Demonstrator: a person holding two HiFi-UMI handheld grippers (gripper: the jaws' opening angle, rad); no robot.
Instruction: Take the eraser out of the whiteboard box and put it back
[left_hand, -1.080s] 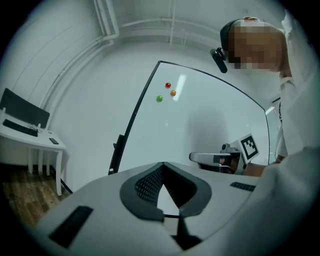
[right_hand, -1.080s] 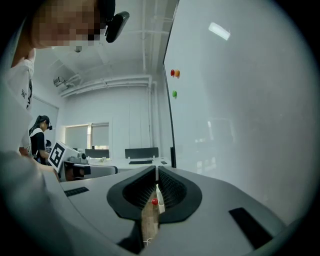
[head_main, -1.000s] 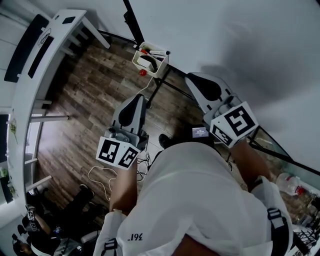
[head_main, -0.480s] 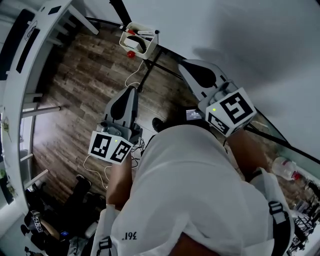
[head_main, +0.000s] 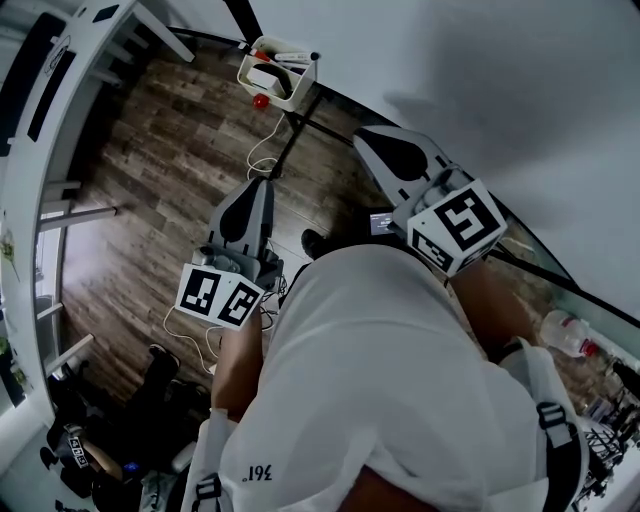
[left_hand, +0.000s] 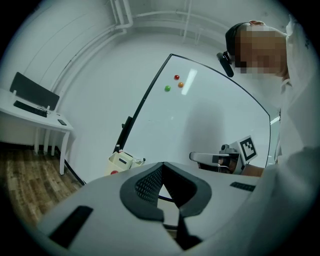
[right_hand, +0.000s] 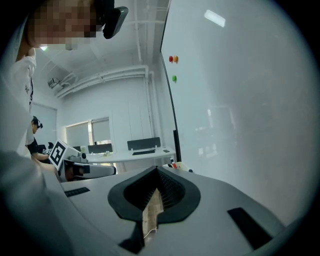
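Observation:
The cream whiteboard box (head_main: 278, 72) hangs at the board's lower edge, far ahead at the top of the head view. It holds markers and a pale eraser (head_main: 272, 80). My left gripper (head_main: 264, 183) is shut and empty, pointing toward the box from well short of it. My right gripper (head_main: 362, 136) is also shut and empty, close along the whiteboard (head_main: 500, 80). The left gripper view shows the box (left_hand: 124, 162) beyond its meeting jaws. In the right gripper view the box (right_hand: 179, 166) peeks just past the jaw tips.
A red ball (head_main: 260, 101) hangs under the box. The board stand's black legs (head_main: 300, 115) cross the wooden floor. A white desk (head_main: 40, 120) runs along the left. Cables (head_main: 200, 340) lie by my feet, and a bottle (head_main: 565, 335) stands at right. Coloured magnets (left_hand: 176, 77) dot the board.
Both grippers have sunk a little and stay shut. The box now sits higher and farther left in the head view.

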